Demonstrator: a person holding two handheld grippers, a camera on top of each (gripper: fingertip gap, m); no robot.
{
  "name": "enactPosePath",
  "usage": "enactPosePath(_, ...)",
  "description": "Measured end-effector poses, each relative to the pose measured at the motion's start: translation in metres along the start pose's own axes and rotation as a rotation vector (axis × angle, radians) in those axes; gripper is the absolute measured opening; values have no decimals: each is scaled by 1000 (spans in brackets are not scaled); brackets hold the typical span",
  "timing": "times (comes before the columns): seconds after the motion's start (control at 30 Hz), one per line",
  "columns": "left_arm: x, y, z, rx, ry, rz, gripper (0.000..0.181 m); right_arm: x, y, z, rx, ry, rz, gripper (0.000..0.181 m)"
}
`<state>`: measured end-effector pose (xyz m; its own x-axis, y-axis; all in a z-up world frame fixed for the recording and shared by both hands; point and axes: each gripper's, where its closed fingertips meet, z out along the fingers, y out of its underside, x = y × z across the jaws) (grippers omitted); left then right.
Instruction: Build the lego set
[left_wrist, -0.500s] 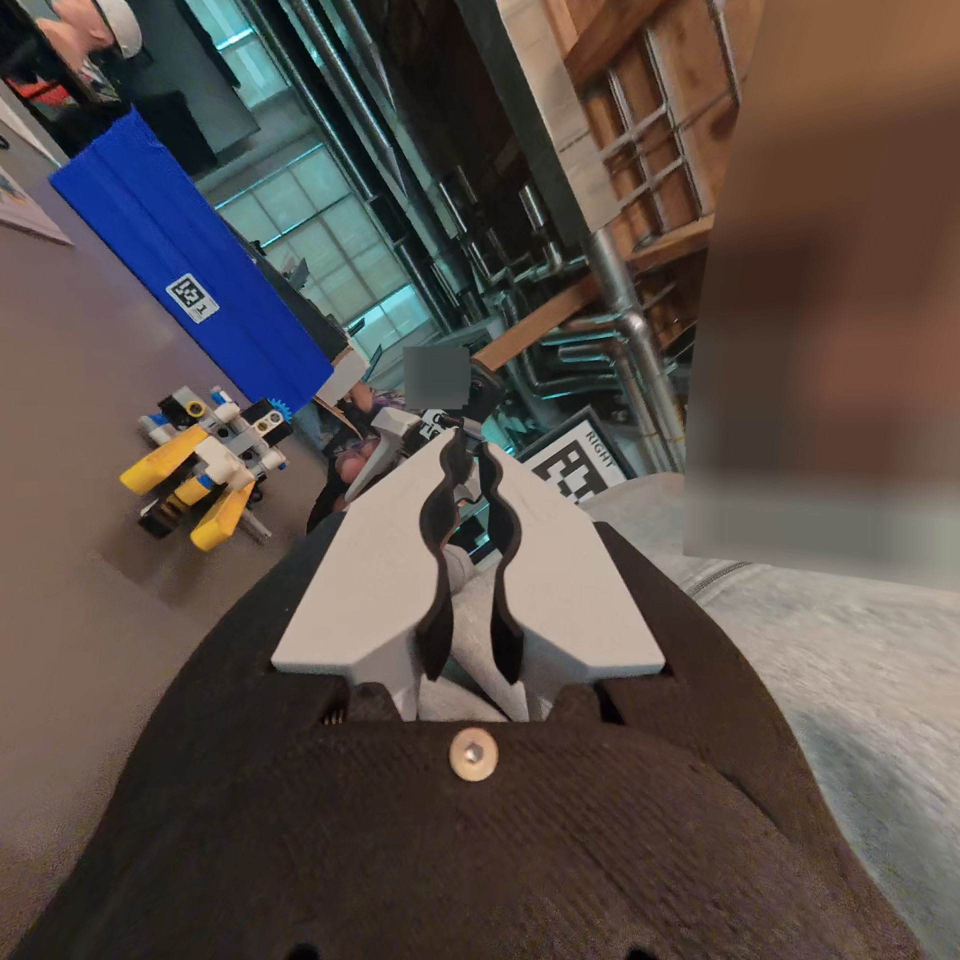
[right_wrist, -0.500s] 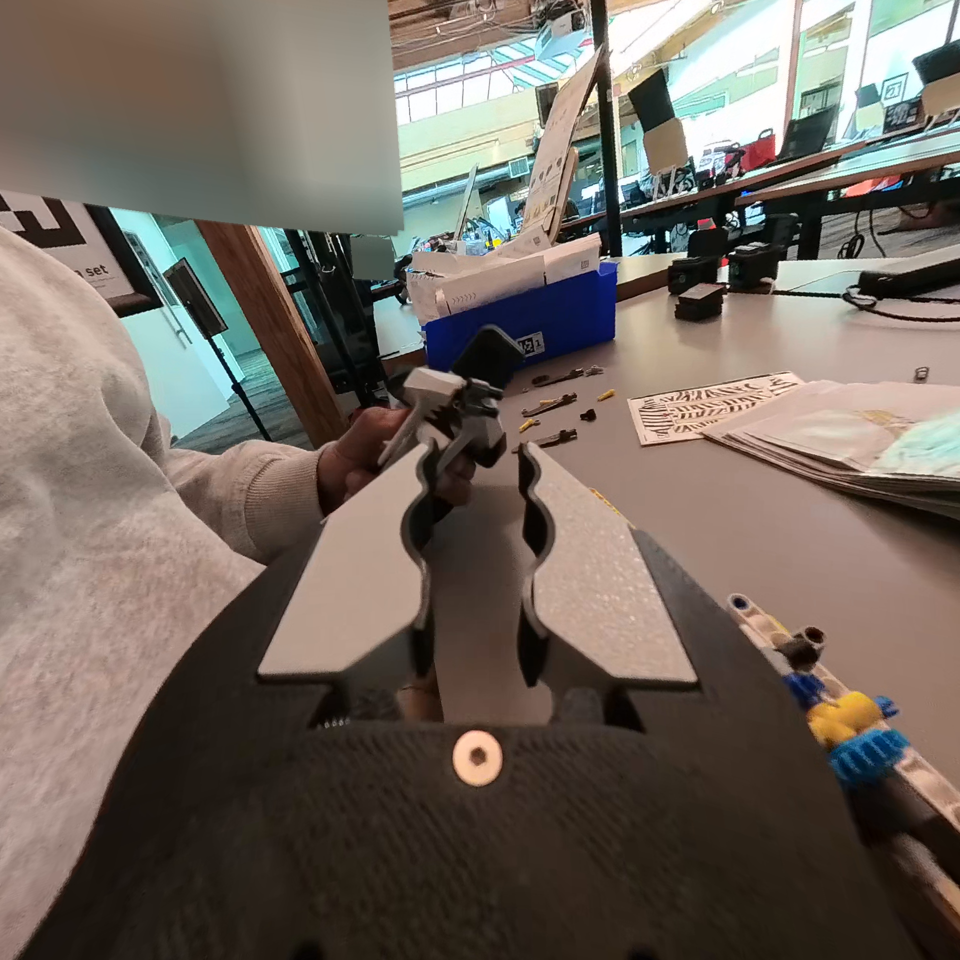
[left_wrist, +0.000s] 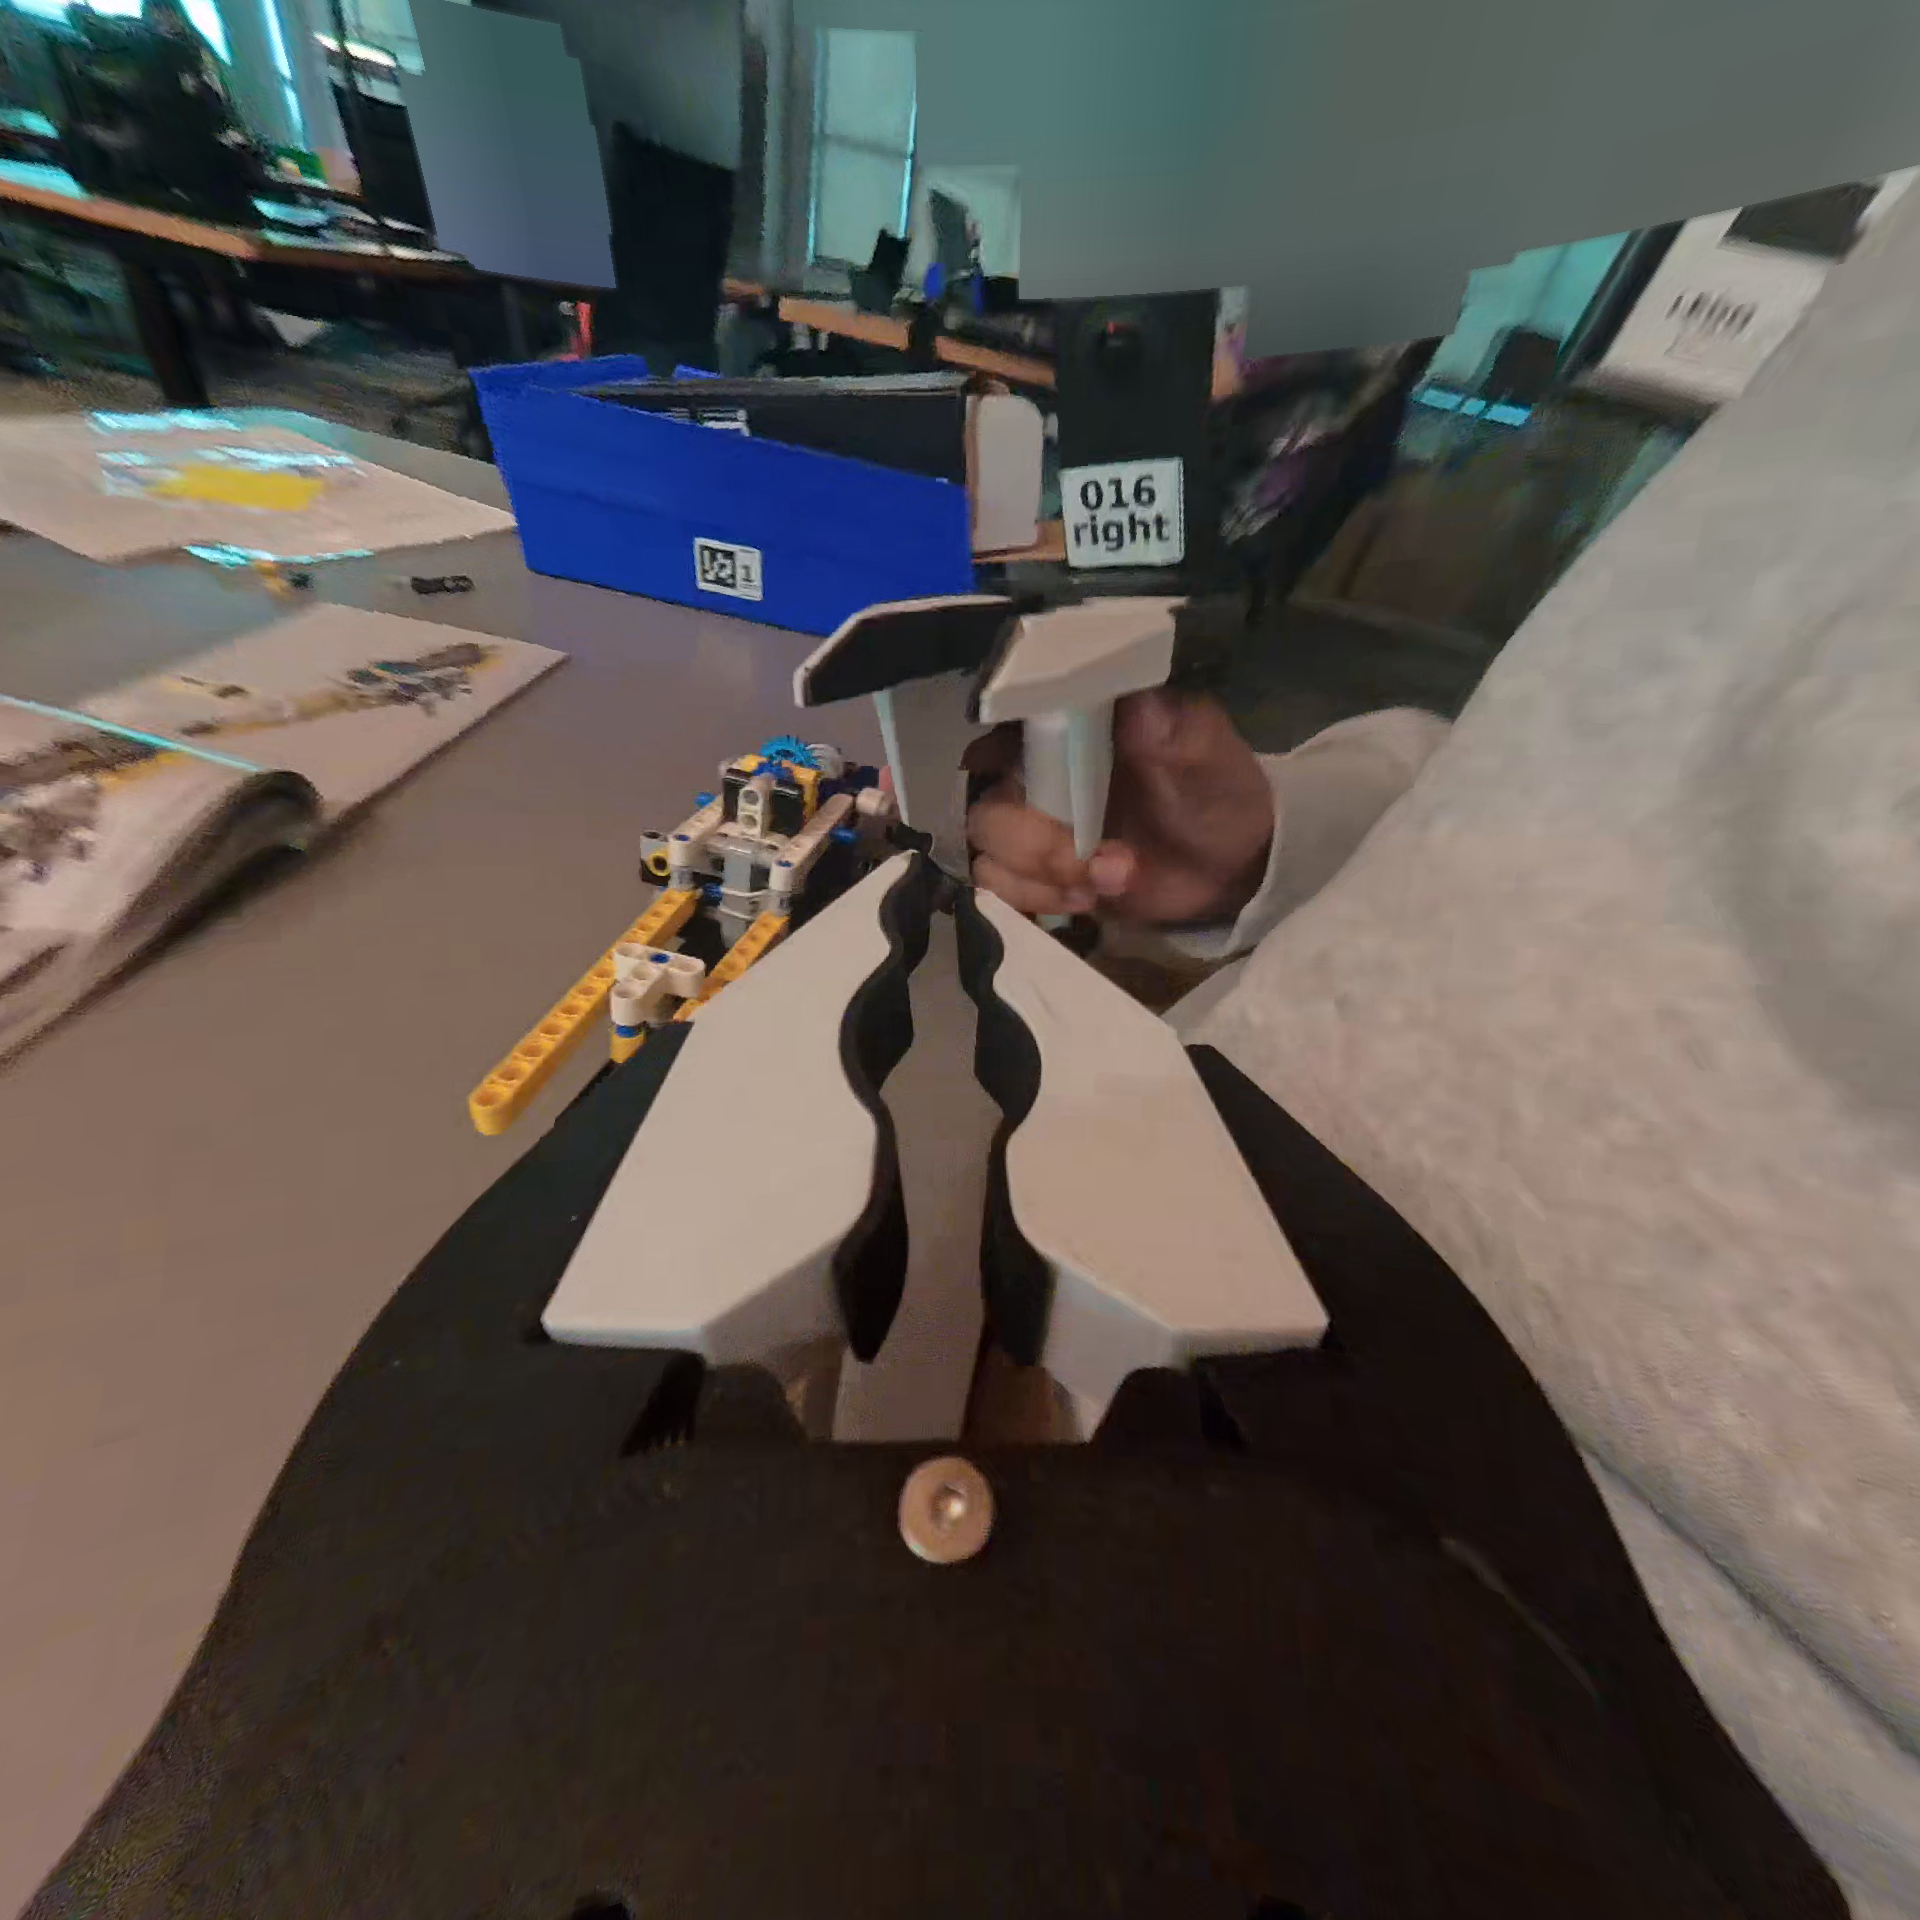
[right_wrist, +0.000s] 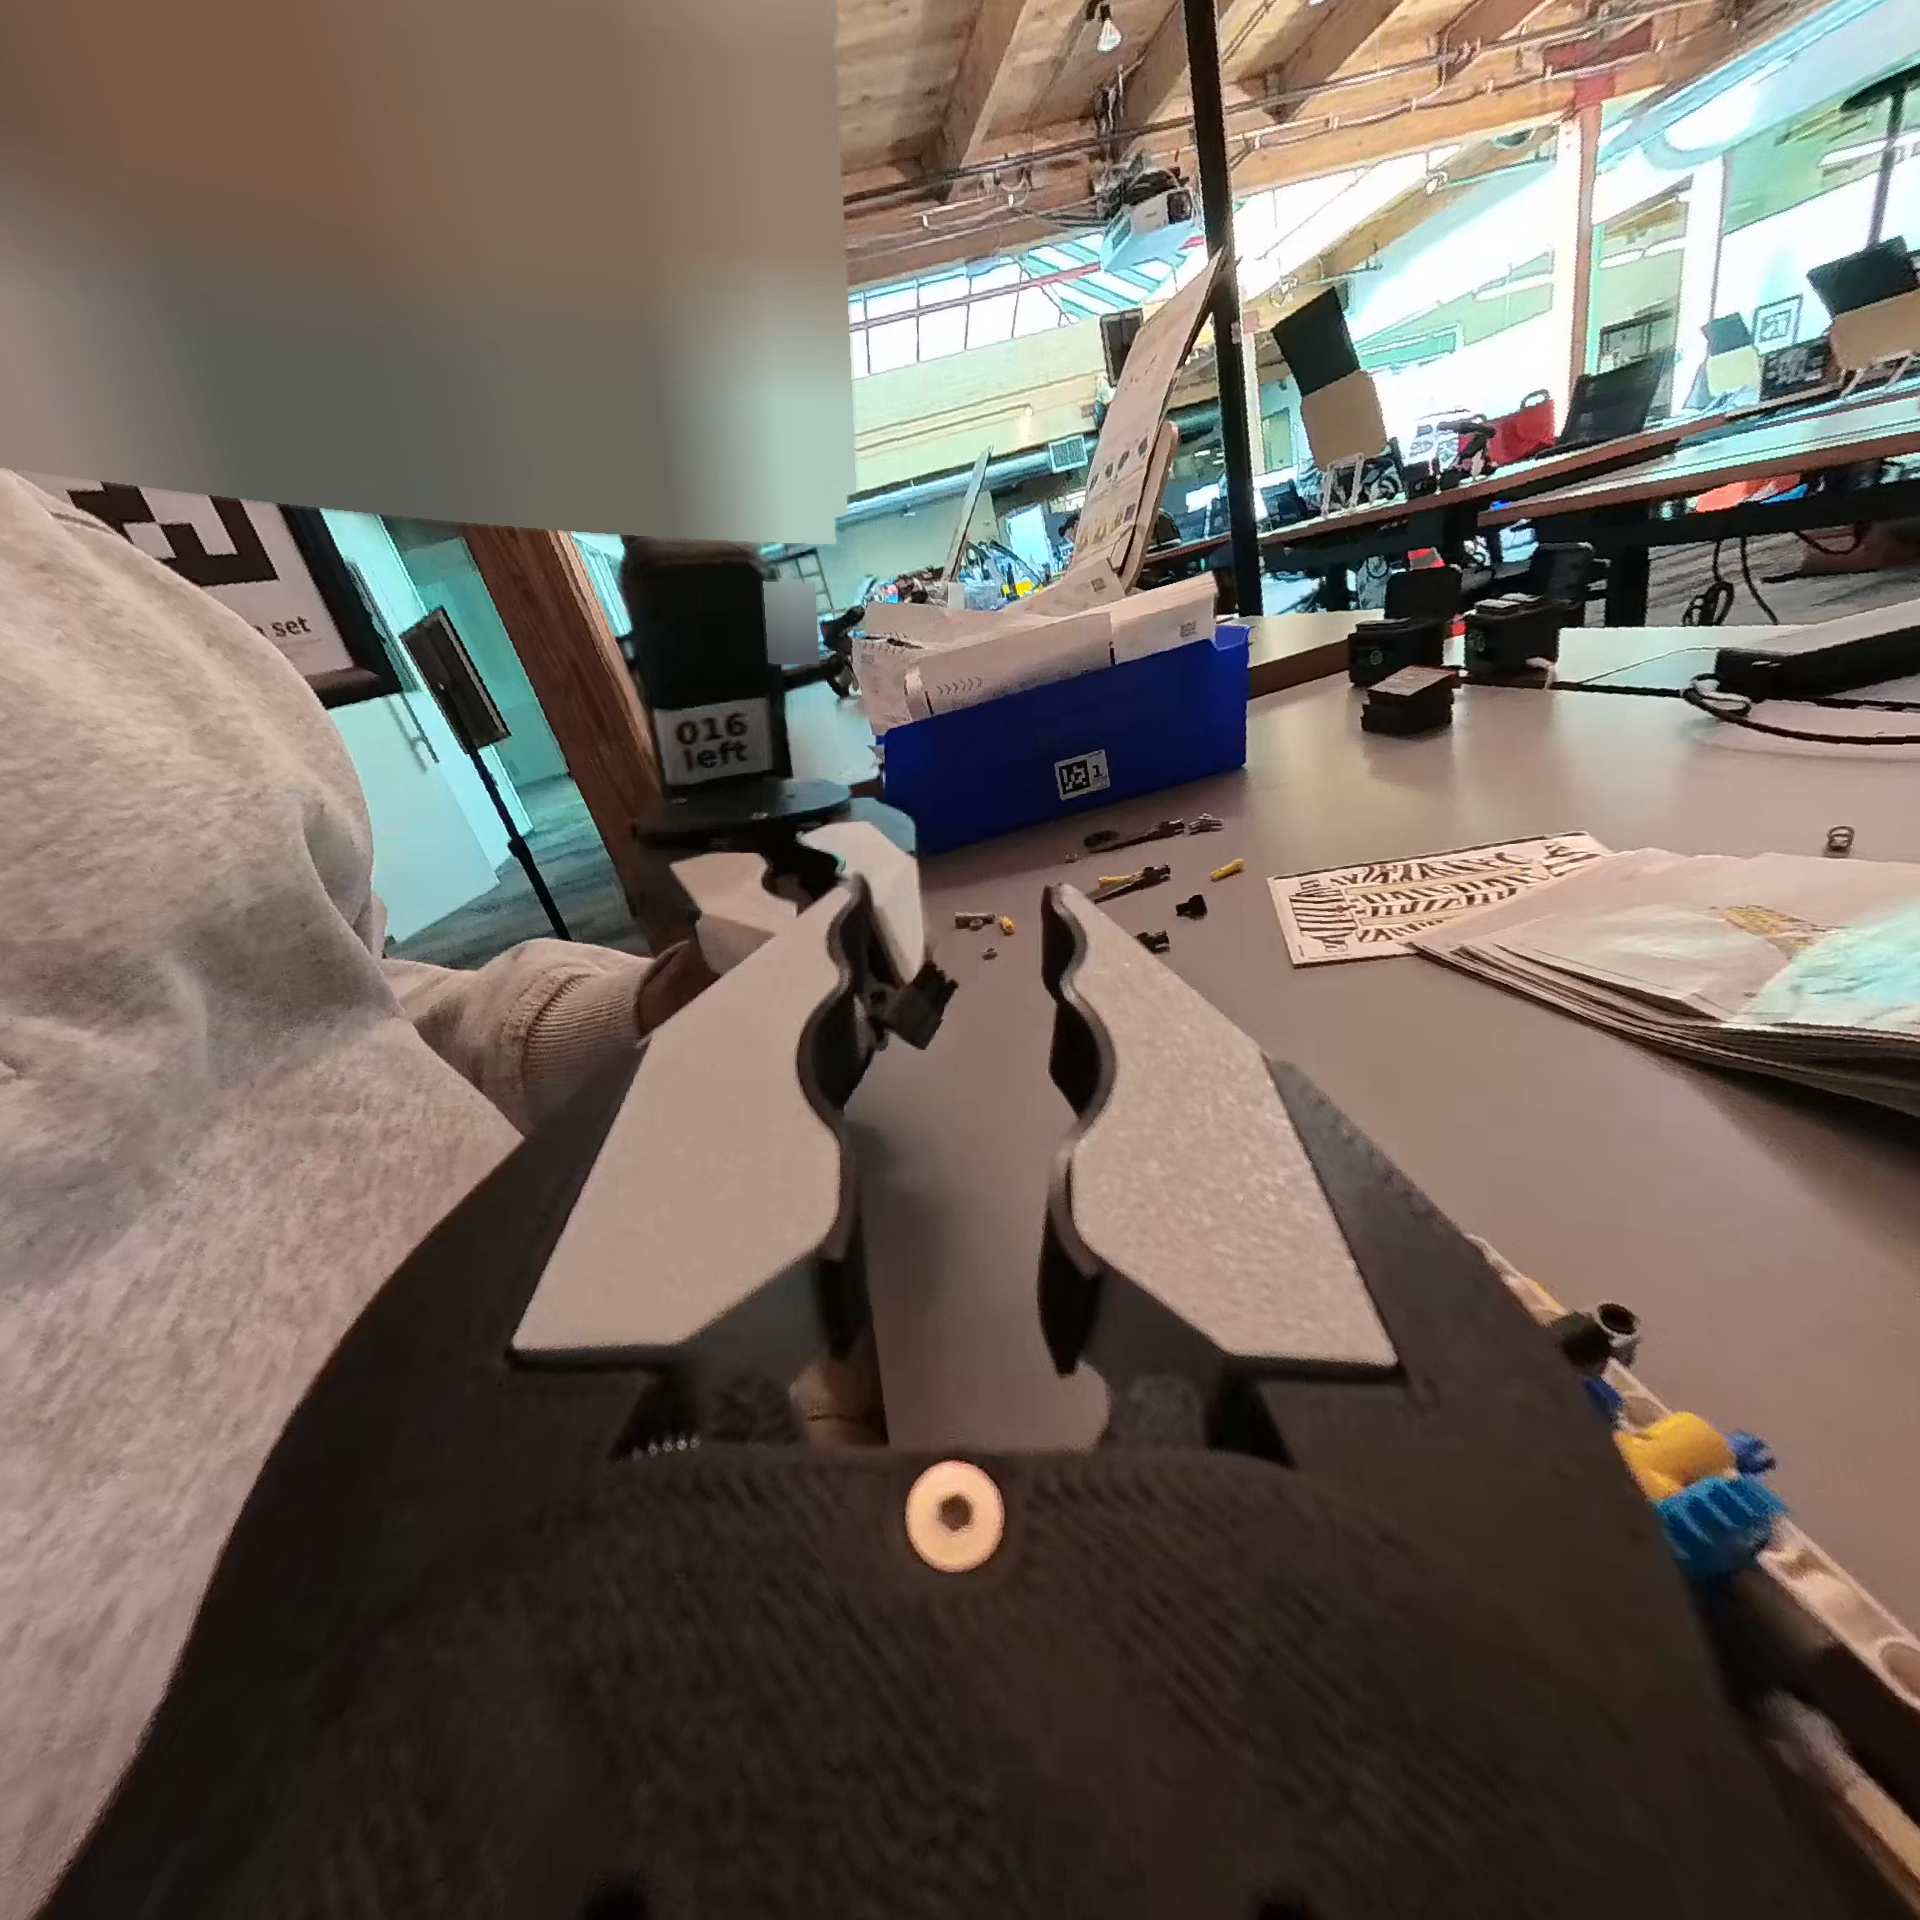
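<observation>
Left wrist view is showing the left gripper (left_wrist: 938, 883) pinching a small black piece (right_wrist: 920, 1006) at its tips, jaws nearly together. Right gripper (right_wrist: 951, 909) is hovering beside it with jaws spread wide, holding nothing. At ten o'clock of the left gripper, the half-built lego model (left_wrist: 707, 883) is lying on the grey table (left_wrist: 260, 1195), with loose parts (right_wrist: 1132, 883) sitting near the blue bin (right_wrist: 1060, 748).

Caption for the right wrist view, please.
Open right gripper faces left gripper pinching a black piece; blue bin beyond.
</observation>
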<state>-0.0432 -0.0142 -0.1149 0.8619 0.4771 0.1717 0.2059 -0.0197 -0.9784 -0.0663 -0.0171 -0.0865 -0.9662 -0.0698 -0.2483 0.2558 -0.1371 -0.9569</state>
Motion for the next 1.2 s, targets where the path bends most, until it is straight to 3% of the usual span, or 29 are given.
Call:
enactPosePath(0.17, 3, -1, 1, -12, -41, 103, 2, 2, 0, -2, 6, -5, 7, 29)
enactPosePath(0.7, 4, -9, -3, 44, -45, 100, 2, -6, 6, 1, -12, -72, 9, 26)
enactPosePath(0.9, 12, -13, -3, 75, 30, 49, 2, -22, 10, 5, -47, -153, -15, 25)
enactPosePath(1.03, 10, -18, -8, 114, 47, 5, 2, -26, 16, 6, -83, -159, -50, 10)
enactPosePath(1.2, 11, -13, -5, 77, 22, 55, 2, -23, 13, 6, -58, -165, 12, 17)
